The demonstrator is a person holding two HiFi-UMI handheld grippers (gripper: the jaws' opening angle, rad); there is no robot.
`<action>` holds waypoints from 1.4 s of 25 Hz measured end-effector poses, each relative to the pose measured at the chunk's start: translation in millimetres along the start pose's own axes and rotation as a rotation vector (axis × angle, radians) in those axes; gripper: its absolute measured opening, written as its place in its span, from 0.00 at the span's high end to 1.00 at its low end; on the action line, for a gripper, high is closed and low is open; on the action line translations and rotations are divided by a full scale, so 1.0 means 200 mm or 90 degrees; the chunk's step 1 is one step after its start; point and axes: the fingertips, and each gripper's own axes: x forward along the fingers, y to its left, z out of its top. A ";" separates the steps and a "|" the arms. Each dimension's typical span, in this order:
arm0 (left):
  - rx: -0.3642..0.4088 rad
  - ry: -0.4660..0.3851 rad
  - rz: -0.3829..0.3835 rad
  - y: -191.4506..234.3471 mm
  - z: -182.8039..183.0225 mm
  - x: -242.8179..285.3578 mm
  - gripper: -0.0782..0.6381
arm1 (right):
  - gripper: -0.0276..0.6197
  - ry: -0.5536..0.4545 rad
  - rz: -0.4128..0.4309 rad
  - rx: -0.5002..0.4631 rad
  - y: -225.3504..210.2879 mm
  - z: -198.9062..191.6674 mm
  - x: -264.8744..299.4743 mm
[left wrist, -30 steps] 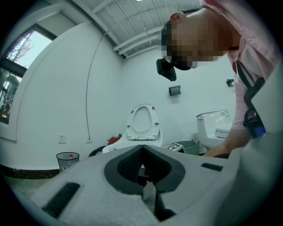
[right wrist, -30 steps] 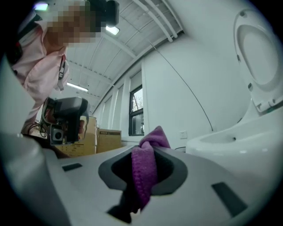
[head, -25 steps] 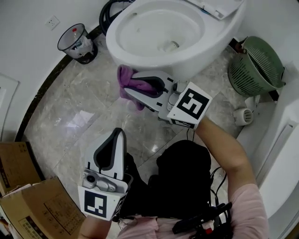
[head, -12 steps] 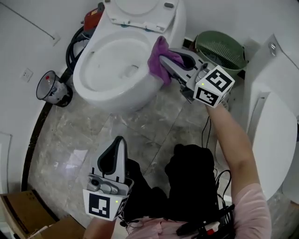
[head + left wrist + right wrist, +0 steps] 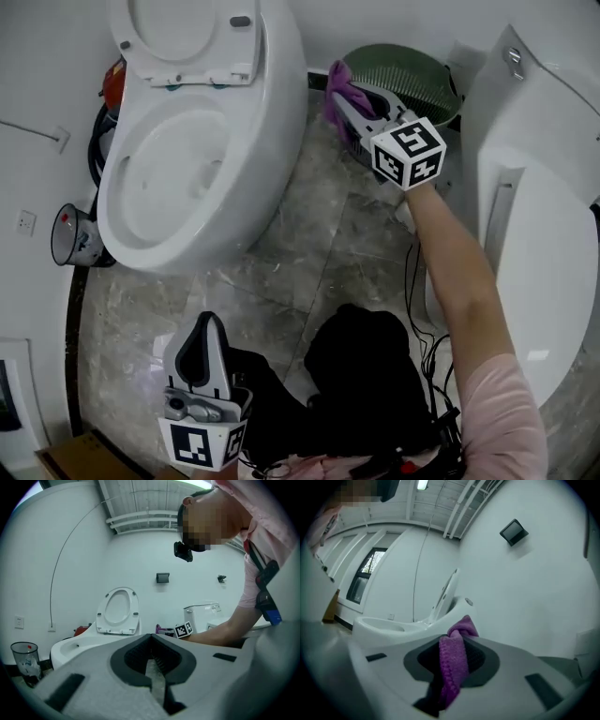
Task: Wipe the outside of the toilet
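Both tongs are clenched: right gripper (image 5: 343, 101) on the purple cloth (image 5: 338, 82) just beside the toilet (image 5: 281, 159), near its back; left gripper (image 5: 208, 326) on nothing. I judge the wiping midway, though I can't tell which sides are done.

loc: bathrm | toilet (image 5: 270, 141) | tiled floor (image 5: 319, 258) | waste bin (image 5: 75, 240)

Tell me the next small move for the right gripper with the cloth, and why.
Probably ease the right gripper toward the toilet so the purple cloth presses on the bowl's outer wall near the back. Its jaws are shut on the cloth, which sits beside the green basket and seems just off the porcelain, so no wiping contact shows.
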 end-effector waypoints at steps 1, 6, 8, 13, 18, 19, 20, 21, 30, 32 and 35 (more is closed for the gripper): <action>0.002 0.008 0.004 0.01 -0.01 0.02 0.88 | 0.84 0.011 -0.008 -0.001 -0.01 -0.08 0.03; 0.004 0.042 0.013 0.05 -0.10 0.09 0.88 | 0.84 0.066 -0.038 -0.011 0.01 -0.43 0.18; 0.001 0.050 0.013 0.07 -0.13 0.10 0.88 | 0.84 0.083 -0.032 -0.013 0.04 -0.54 0.24; 0.002 0.058 0.021 0.09 -0.16 0.12 0.88 | 0.84 0.111 -0.035 -0.023 0.04 -0.73 0.38; 0.006 0.063 0.030 0.11 -0.17 0.13 0.88 | 0.84 0.105 -0.048 0.007 -0.03 -0.80 0.46; 0.007 0.065 0.032 0.12 -0.18 0.13 0.88 | 0.84 0.104 -0.050 0.012 -0.04 -0.81 0.46; 0.007 0.066 0.034 0.12 -0.18 0.13 0.88 | 0.84 0.104 -0.049 0.016 -0.06 -0.82 0.46; 0.008 0.068 0.036 0.13 -0.18 0.13 0.88 | 0.84 0.102 -0.046 0.019 -0.06 -0.83 0.47; 0.008 0.085 0.050 0.18 -0.23 0.16 0.88 | 0.85 0.084 0.002 0.042 -0.04 -0.83 0.50; 0.007 0.090 0.054 0.19 -0.24 0.16 0.88 | 0.85 0.080 0.009 0.051 -0.03 -0.83 0.49; 0.008 0.096 0.060 0.21 -0.26 0.17 0.88 | 0.85 0.075 0.017 0.063 -0.01 -0.82 0.49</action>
